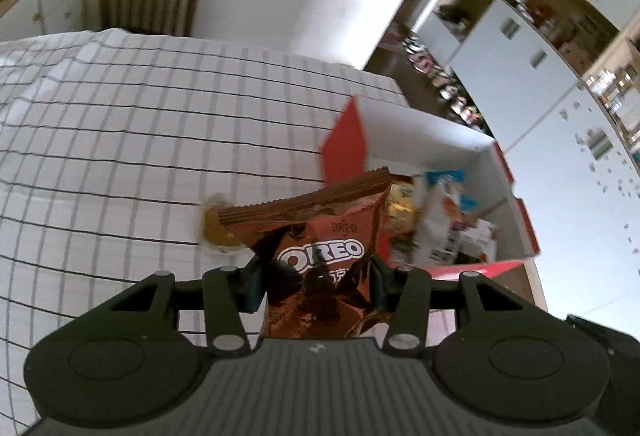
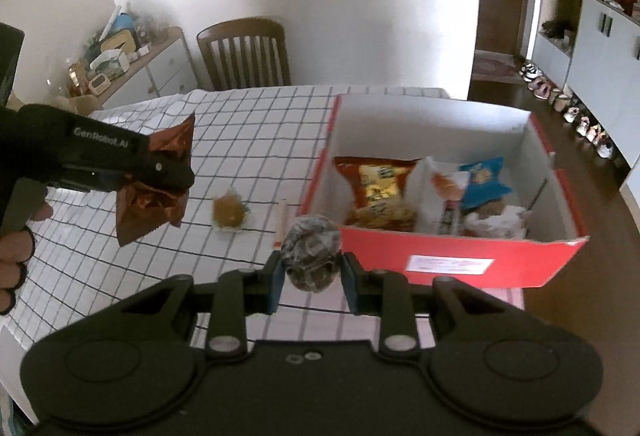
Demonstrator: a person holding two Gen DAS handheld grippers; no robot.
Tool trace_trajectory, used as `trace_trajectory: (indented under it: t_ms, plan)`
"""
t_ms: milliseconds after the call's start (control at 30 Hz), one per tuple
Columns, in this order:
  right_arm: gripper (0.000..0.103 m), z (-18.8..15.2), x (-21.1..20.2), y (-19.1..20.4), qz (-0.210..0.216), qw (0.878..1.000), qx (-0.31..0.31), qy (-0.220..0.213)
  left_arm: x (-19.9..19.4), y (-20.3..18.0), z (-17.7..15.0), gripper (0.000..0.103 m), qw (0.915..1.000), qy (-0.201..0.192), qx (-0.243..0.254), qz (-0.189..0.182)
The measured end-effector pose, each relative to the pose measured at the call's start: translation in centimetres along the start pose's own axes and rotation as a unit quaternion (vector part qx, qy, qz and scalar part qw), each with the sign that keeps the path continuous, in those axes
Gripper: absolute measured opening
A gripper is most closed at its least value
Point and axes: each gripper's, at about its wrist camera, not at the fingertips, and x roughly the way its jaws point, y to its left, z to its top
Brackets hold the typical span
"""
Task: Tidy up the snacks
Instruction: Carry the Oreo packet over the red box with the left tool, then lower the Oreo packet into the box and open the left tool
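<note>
1. While both grippers hang above the checked tabletop [image 2: 248, 132], left gripper [image 1: 316, 276] pinches Oreo pkt [image 1: 320, 248].
2. Right gripper [image 2: 312, 276] clamps wrapped dark snack [image 2: 310, 252], just beside red box [image 2: 460, 260] at tabletop's right edge.
3. Small bun [image 2: 229, 212] lies mid-table.

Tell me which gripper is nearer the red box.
Right. The right gripper, shut on a dark wrapped snack, hangs beside the red box; the left gripper, holding the Oreo packet, is farther left.
</note>
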Motion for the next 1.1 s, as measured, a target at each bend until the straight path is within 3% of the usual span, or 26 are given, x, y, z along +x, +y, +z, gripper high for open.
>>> trace_trajectory:
  t_ms: [600,767,1100]
  plan:
    - [0.029,0.8,-1.8,-9.0,-0.043,0.998,0.012,-0.032,4.3,-10.8,1.5,0.048,0.9966,0.030,0.074,-0.024]
    - [0.029,1.4,-1.4,-11.1,-0.054,0.998,0.014,-0.035,6.1,-12.5,3.0,0.048,0.9967,0.043,0.062,-0.029]
    - [0.029,2.6,0.9,-12.9,-0.066,0.997,0.001,-0.028,10.6,-14.5,6.2,0.049,0.9965,0.029,0.077,0.010]
